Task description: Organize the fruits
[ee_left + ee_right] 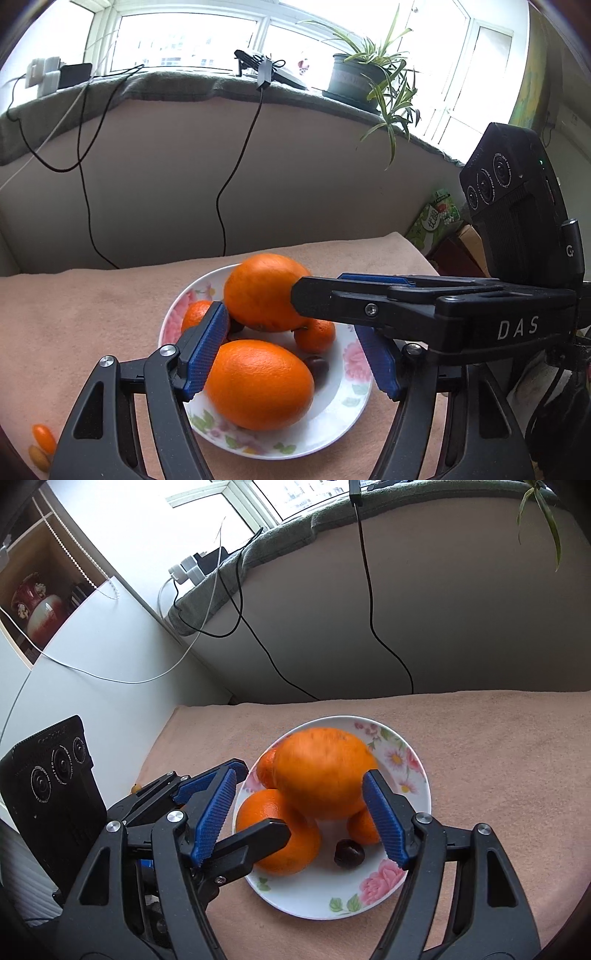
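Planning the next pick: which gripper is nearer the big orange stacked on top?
Right. The right gripper brackets the top orange, one fingertip at its side. The left gripper sits lower, open around the front orange.

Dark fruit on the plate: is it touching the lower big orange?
Apart. The right wrist view shows a strip of white plate between the dark fruit and the orange.

Floral plate (413,801) holds two big oranges (321,771), top one stacked on two mandarins (316,334); dark cherry (349,853) beside them.
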A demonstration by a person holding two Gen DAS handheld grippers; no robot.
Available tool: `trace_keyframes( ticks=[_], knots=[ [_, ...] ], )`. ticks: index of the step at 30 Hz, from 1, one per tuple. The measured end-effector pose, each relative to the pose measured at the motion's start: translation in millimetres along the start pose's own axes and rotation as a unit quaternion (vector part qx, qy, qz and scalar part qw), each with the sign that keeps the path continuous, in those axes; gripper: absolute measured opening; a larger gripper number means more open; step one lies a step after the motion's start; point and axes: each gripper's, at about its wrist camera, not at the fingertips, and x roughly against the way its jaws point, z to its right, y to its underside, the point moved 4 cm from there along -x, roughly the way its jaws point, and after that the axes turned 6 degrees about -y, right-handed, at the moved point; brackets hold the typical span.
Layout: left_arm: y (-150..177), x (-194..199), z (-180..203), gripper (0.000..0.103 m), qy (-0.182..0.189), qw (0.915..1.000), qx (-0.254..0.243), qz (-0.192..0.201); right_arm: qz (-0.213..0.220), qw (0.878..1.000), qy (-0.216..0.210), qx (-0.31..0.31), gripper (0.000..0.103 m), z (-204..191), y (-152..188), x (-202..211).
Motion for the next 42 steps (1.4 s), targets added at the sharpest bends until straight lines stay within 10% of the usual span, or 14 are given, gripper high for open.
trace_keyframes(
  ticks=[42],
  knots=[
    [52, 86, -37, 0.072, -0.054, 0.9981, 0.009, 0.027, 0.055, 0.995, 0.058, 0.056, 0.078, -52, 50, 25]
  ],
)
